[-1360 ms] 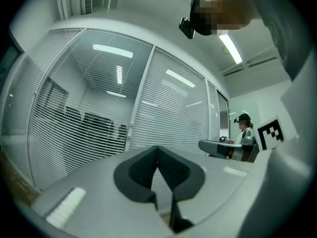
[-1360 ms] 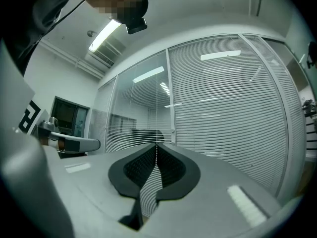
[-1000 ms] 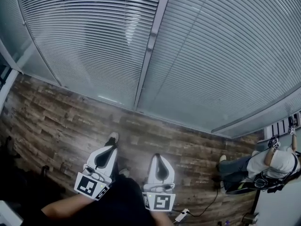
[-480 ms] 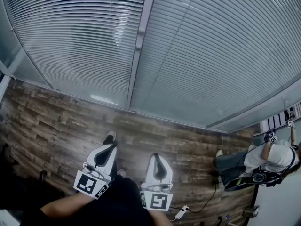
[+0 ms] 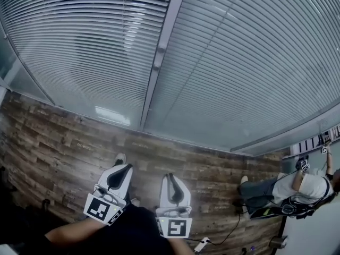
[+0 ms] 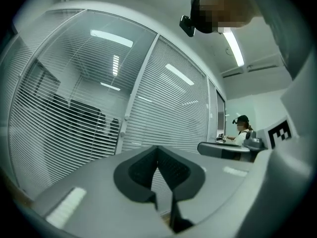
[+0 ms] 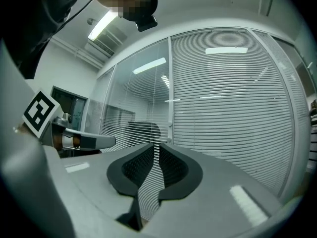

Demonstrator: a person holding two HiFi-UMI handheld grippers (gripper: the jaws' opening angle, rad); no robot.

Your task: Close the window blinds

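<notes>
Just changed: the right hand-held gripper has just been opening its jaws. They now stand a narrow slit apart, and nothing is between them. In the head view the window post has also slid a little left.
What it means: we judge this as approach and readying. No grab has been made yet.
Left hand-held gripper: the tips are pressed together and it is empty. It sits at lower centre-left of the head view, over the wooden floor.
Blinds: they fill the whole upper half of the head view, with one pane on each side of the post. Through the left pane we still see dark shapes between the slats, so that side looks open.
Blinds versus grippers: the blinds lie straight ahead of both jaws and well apart from them, with a band of floor between. We can't pick out a wand or cord.
Bystander: another person is at the lower right, clear of our path.
</notes>
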